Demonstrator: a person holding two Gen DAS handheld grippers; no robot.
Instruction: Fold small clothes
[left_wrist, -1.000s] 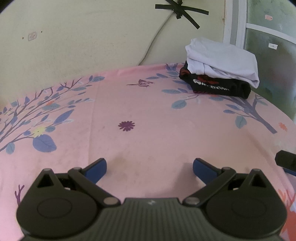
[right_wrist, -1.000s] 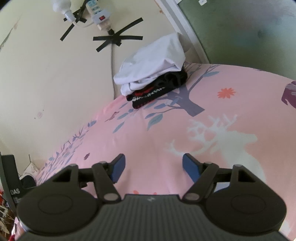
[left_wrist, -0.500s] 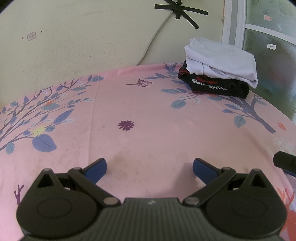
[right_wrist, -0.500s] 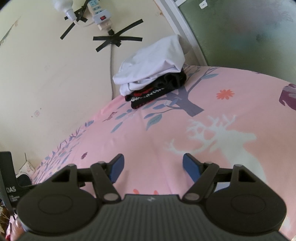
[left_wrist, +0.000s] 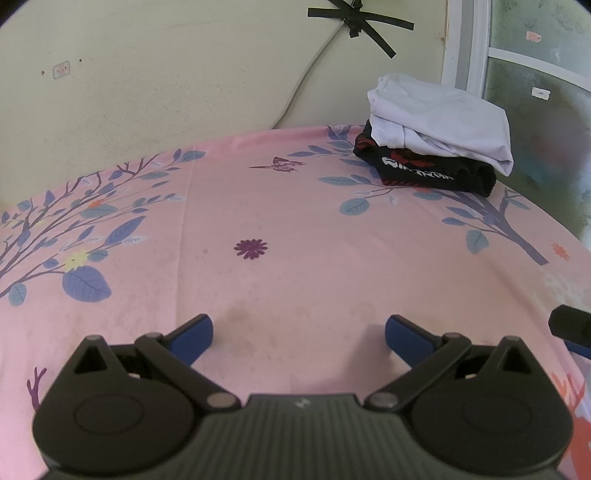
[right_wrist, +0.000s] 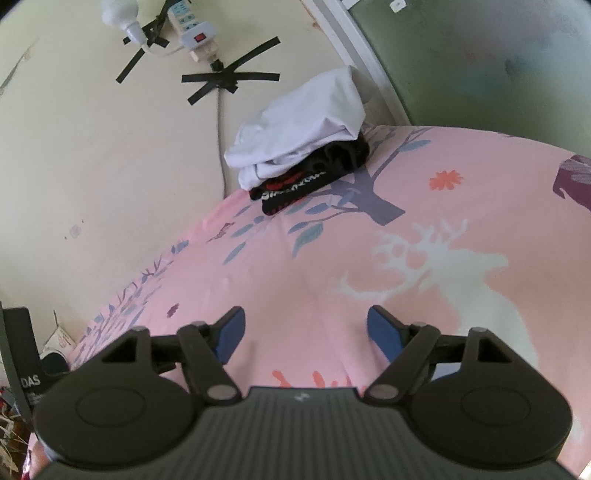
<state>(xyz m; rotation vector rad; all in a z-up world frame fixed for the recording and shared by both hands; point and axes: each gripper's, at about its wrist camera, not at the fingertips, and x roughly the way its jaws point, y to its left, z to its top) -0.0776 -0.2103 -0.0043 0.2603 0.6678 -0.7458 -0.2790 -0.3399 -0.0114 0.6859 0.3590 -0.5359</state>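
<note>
A folded white garment lies on top of a folded black garment with red and white print, stacked at the far right corner of the pink floral bedsheet. The same stack shows in the right wrist view, white garment over black garment, against the wall. My left gripper hovers open over bare sheet, nothing between its blue pads. My right gripper is also open over bare sheet, well short of the stack.
A cream wall with a taped cable borders the bed's far edge. A power strip hangs taped on the wall. A window frame stands at the right. Dark clutter sits beyond the bed's left edge.
</note>
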